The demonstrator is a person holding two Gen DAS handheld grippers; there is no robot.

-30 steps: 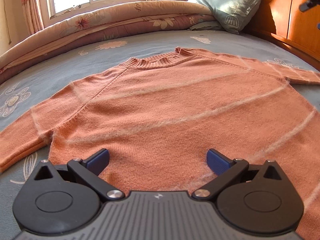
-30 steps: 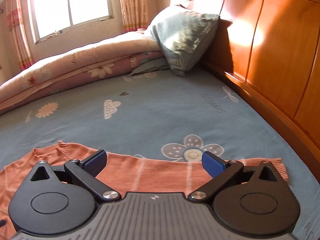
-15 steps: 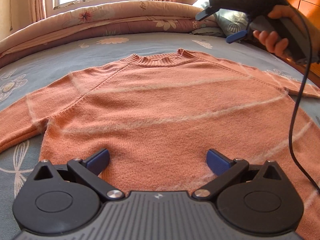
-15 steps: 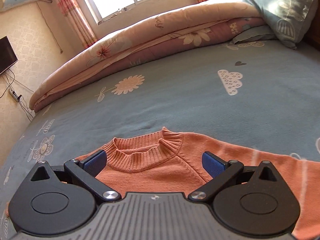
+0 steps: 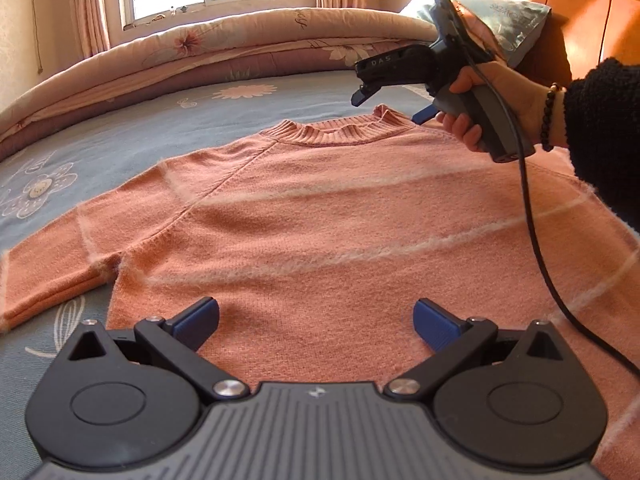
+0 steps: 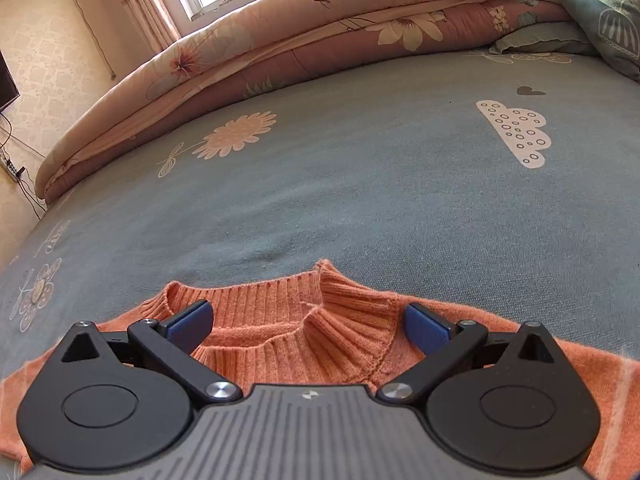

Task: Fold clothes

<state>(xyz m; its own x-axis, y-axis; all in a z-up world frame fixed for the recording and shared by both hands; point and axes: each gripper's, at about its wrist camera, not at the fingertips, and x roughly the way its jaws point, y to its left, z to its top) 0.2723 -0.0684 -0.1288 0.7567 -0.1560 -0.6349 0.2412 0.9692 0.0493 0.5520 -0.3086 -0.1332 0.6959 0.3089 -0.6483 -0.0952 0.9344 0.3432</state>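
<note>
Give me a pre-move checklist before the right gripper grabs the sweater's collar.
1. Sweater lying flat on the bed sheet: ok.
2. Right gripper open, fingers straddling the ribbed collar: ok.
3. Left gripper open over the lower body, holding nothing: ok.
4. Right gripper's cable clear of the sweater: not ok, it hangs across it.
5. Contact with the collar: cannot tell.

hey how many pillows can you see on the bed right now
1 clearly: a grey-green pillow at the head of the bed behind the right gripper. A second pillow seems to lie flat beneath it.
</note>
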